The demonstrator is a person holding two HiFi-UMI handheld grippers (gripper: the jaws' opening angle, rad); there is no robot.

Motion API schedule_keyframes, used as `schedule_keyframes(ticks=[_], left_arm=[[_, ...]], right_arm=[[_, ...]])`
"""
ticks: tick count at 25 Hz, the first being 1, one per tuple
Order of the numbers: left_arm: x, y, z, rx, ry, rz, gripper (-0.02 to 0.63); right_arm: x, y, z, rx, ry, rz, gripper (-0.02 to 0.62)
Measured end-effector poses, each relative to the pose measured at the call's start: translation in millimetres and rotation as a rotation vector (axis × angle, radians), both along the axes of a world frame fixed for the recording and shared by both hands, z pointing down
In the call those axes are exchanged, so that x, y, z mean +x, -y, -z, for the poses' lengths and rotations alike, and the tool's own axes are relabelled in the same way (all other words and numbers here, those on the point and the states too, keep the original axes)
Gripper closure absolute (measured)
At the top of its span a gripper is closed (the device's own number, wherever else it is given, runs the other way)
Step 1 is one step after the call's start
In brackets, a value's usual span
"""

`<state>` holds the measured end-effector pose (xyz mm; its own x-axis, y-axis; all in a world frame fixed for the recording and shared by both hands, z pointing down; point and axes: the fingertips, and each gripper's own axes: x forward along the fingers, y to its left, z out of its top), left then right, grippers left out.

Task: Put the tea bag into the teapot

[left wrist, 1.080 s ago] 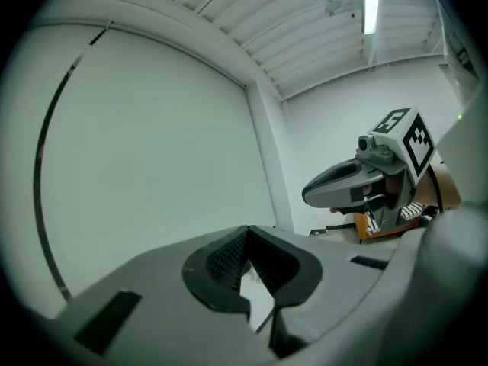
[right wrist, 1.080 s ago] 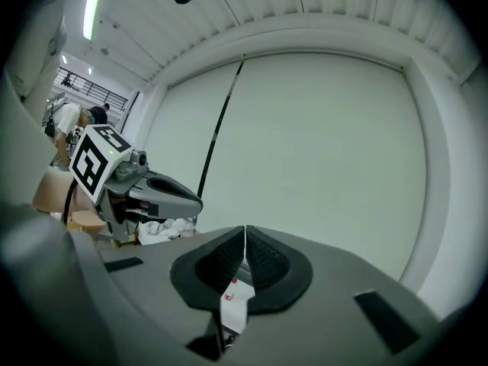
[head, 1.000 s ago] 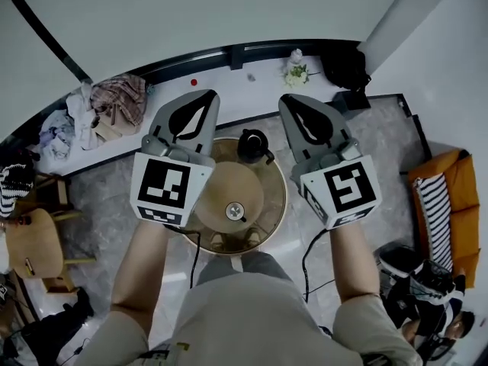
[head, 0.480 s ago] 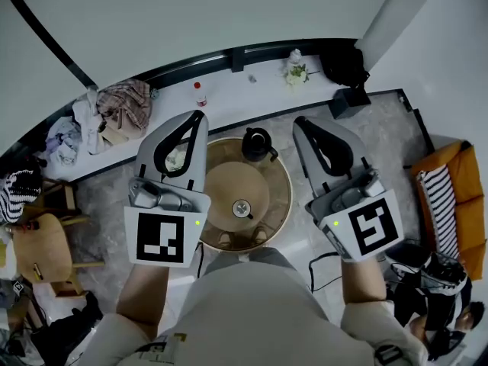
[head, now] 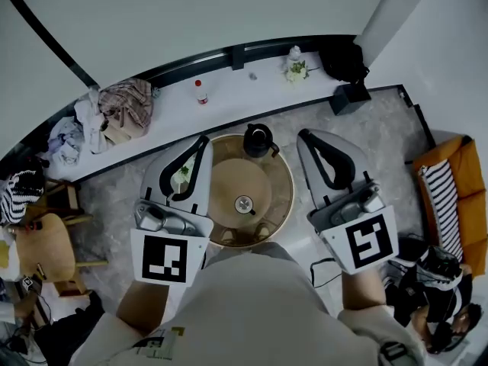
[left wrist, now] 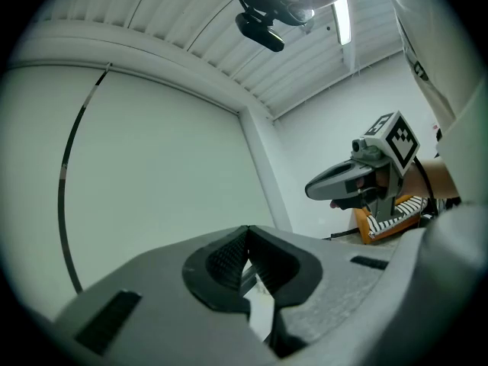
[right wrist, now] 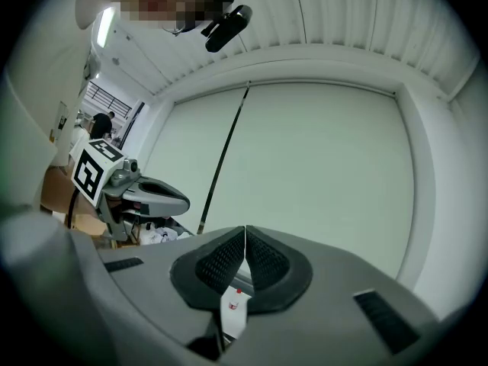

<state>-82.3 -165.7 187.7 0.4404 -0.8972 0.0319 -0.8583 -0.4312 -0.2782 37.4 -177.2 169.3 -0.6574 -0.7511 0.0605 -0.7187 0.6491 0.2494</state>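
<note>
Head view: left claw [head: 203, 138], right claw [head: 303, 134], both closed.

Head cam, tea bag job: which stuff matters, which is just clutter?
Job:
- black teapot
- round wooden table it stands on
- left gripper and right gripper, both shut, empty
- tea bag: can't pick it out for sure

Clutter:
- small red-capped bottle
- white flowers
- heap of clothes
- black bag
- orange sofa

Our left claw [head: 201, 139] hides the round surface's [head: 280, 185] left edge; the pale thing [head: 181, 175] seen through it we cannot identify.
</note>
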Motion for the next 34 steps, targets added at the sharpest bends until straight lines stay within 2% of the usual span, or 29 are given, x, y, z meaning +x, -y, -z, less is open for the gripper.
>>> schedule_keyframes(ticks=[7,11,20,34], left_arm=[[-5.7,-3.2,-23.3,-0.014,0.099,-0.007,0.598],[-10.7,-9.5,-28.2,-0.032,0.070,0.012,0.598],[-7.2,-13.4,-27.5,-0.072,-0.027,0.012,0.598],[-3.8,-7.9,-29.5,-0.065,0.024,0.003,0.598]], right_arm=[[5.3,-11.7,-25.4,-0.091,0.008,-0.002,0.586],[7.0,-20.1,-39.4,-0.139,-0.006,0.007,0.588],[8.6,-28.1,-34.6,-0.140,0.002,0.028,0.588],[9.3,-26.5,-37.1,-0.155,0.001,0.027,0.588]])
